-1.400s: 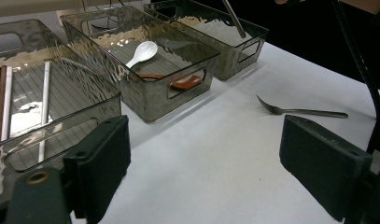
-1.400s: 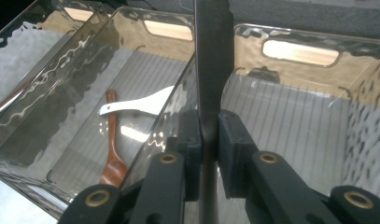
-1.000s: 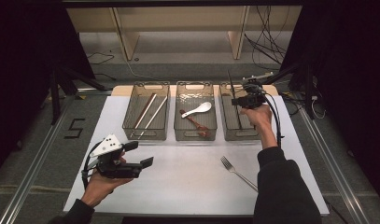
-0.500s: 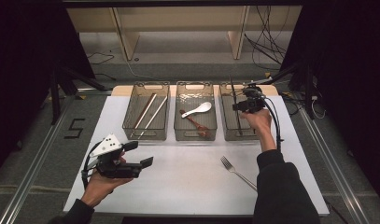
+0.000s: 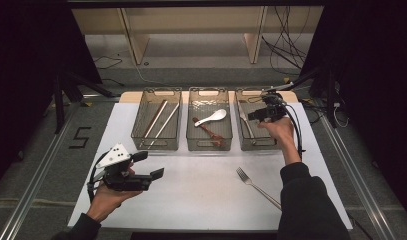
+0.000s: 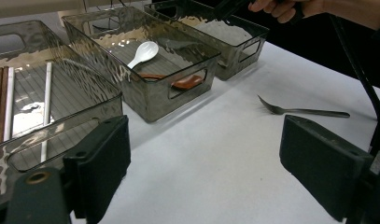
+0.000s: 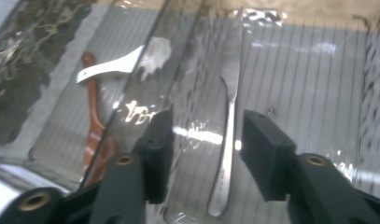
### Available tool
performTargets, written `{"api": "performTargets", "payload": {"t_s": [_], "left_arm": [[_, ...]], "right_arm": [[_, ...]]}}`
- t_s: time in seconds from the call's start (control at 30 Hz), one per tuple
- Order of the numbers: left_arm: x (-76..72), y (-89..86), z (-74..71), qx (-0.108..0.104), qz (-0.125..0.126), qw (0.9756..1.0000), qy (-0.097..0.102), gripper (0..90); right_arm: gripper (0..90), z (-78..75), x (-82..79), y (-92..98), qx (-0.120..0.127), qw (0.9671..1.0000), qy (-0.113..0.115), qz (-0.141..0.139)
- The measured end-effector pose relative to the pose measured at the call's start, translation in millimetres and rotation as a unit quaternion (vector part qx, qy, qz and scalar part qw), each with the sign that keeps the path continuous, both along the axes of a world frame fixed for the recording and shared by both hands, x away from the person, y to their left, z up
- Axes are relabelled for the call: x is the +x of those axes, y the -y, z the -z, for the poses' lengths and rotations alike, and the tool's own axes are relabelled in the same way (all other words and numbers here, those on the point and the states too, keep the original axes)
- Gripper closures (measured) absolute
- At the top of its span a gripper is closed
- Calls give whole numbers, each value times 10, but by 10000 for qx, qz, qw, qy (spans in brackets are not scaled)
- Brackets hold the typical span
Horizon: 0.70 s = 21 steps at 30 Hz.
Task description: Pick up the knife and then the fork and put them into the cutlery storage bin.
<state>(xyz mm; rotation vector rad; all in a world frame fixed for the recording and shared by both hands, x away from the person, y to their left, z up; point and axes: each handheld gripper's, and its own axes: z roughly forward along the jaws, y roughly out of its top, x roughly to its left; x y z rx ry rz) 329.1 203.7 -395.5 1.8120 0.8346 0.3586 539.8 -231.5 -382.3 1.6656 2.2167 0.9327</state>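
Evidently the right tongs, jaws just opened over the right bin in the upper right, have let a fork drop inside, so next comes the second fork at lower right; the left tongs hover open.

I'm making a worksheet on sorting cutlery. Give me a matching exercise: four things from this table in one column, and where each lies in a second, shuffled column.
Things:
1. white spoon
2. chopsticks
3. fork on its own
4. fork below the right gripper

Places:
A. bare white table, near the person
B. right bin
C. middle bin, beside a brown spoon
D. left bin

Pairs: 1-C, 2-D, 3-A, 4-B
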Motion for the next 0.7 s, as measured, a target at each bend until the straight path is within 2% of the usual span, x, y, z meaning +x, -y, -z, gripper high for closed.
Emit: {"api": "performTargets", "payload": {"t_s": [0.17, 0.37, 0.57, 0.7], "left_arm": [[0, 3, 2, -2, -9, 10000, -5, 159], [-3, 5, 1, 24, -12, 10000, -4, 158], [1, 2, 4, 8, -17, 10000, -2, 156], [3, -8, 1, -44, -28, 10000, -1, 155]], "right_arm": [[409, -140, -159, -31, -43, 9987, 145, -477], [375, -264, -493, -99, -171, 9926, 255, -1176], [335, -228, -828, -121, -354, 9858, 212, -1626], [317, -122, -1054, -103, -415, 9814, 129, -1869]]}}
